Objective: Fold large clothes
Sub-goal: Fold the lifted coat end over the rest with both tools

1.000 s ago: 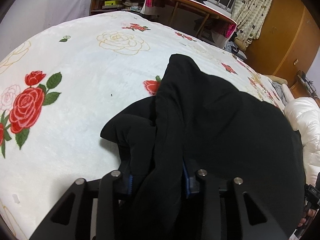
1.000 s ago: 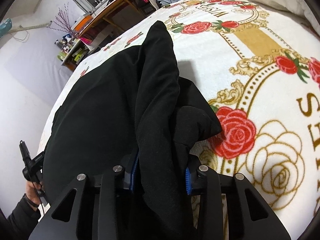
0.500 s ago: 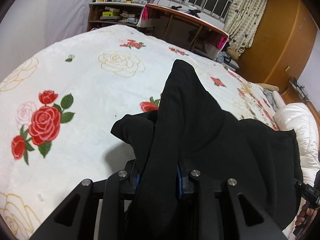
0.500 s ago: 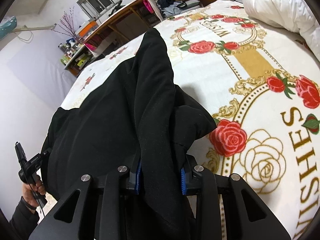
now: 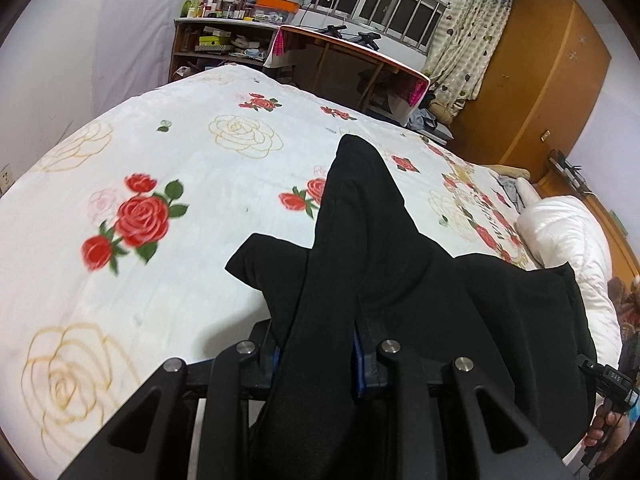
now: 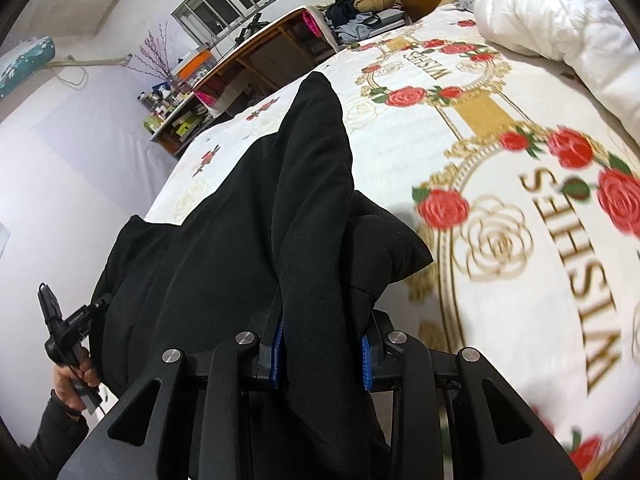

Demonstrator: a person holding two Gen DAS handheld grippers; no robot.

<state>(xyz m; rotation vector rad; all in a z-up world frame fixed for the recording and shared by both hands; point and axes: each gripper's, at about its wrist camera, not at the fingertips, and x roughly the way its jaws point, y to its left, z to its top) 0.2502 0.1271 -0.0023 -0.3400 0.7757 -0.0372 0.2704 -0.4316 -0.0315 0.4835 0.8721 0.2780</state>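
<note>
Black garment (image 5: 400,280) hangs lifted over floral bed (image 5: 160,160), bunched thick between narrowly parted pads of left gripper (image 5: 316,356) and right gripper (image 6: 322,356). Risk: bulky fabric slips from either grip, fold skews.

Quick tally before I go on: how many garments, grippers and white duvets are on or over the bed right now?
Black garment: 1, bunched and lifted off the rose bedspread
Grippers: 2, left gripper and right gripper, each clamped on the garment
White duvet: 1, piled at the bed's far end
Total: 4
</note>
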